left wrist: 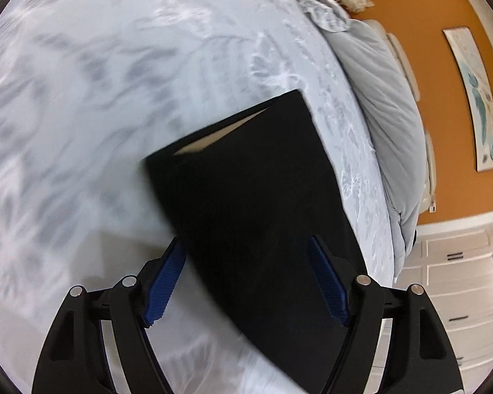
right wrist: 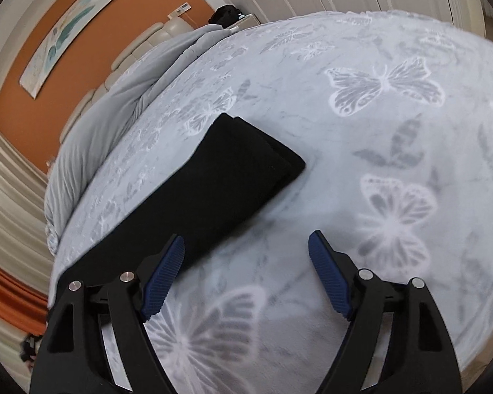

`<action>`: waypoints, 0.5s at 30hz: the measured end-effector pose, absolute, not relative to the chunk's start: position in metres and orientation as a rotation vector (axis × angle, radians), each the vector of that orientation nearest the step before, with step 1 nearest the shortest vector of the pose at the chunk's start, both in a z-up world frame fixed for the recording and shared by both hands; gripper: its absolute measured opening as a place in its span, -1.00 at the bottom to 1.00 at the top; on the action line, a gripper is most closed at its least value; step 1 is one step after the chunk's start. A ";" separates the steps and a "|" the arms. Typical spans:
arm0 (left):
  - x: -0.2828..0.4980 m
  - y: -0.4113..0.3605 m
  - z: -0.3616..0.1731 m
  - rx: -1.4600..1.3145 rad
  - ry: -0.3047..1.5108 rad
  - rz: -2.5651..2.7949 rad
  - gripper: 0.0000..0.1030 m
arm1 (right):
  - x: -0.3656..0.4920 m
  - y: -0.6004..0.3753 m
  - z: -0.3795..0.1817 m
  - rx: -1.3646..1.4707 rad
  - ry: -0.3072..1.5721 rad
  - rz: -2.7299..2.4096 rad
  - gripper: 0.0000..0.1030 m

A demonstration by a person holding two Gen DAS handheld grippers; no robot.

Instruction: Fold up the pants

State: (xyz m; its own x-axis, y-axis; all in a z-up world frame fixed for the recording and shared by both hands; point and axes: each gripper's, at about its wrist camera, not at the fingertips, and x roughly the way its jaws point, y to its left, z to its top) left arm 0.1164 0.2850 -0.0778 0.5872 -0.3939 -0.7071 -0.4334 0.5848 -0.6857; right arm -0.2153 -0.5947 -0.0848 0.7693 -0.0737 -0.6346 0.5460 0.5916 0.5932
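Observation:
The black pants (left wrist: 256,203) lie flat on the bed as a long folded strip. In the left wrist view the waist end shows, with a pale lining in its opening. My left gripper (left wrist: 246,246) is open and hovers over the pants, its blue pads on either side, holding nothing. In the right wrist view the pants (right wrist: 213,190) run from lower left to the folded leg end at the middle. My right gripper (right wrist: 246,246) is open and empty, just right of the pants' edge above the bedspread.
The bed is covered by a pale blue bedspread with butterfly prints (right wrist: 384,82). A grey duvet (left wrist: 387,105) is bunched along the headboard by the orange wall. White drawers (left wrist: 456,279) stand beside the bed.

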 end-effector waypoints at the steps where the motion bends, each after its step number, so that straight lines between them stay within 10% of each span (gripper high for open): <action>1: 0.122 0.285 -0.081 -0.988 0.985 0.038 0.31 | -0.209 -0.597 -0.086 0.884 0.594 -0.384 0.61; 2: 0.125 0.284 -0.082 -0.980 0.976 0.060 0.21 | -0.204 -0.598 -0.087 0.888 0.594 -0.380 0.61; 4: 0.128 0.283 -0.082 -0.946 0.973 0.069 -0.68 | -0.191 -0.600 -0.087 0.884 0.591 -0.382 0.61; 5: 0.126 0.285 -0.083 -0.964 0.969 0.053 -0.68 | -0.181 -0.601 -0.087 0.878 0.588 -0.370 0.58; 7: 0.121 0.290 -0.083 -0.999 0.959 0.054 -0.71 | -0.162 -0.605 -0.089 0.866 0.613 -0.374 -0.10; 8: 0.119 0.291 -0.080 -0.997 0.959 0.054 -0.72 | -0.158 -0.610 -0.091 0.891 0.624 -0.362 -0.82; 15: 0.104 0.303 -0.028 -0.940 1.008 -0.048 -0.75 | -0.191 -0.608 -0.038 0.881 0.533 -0.247 -0.80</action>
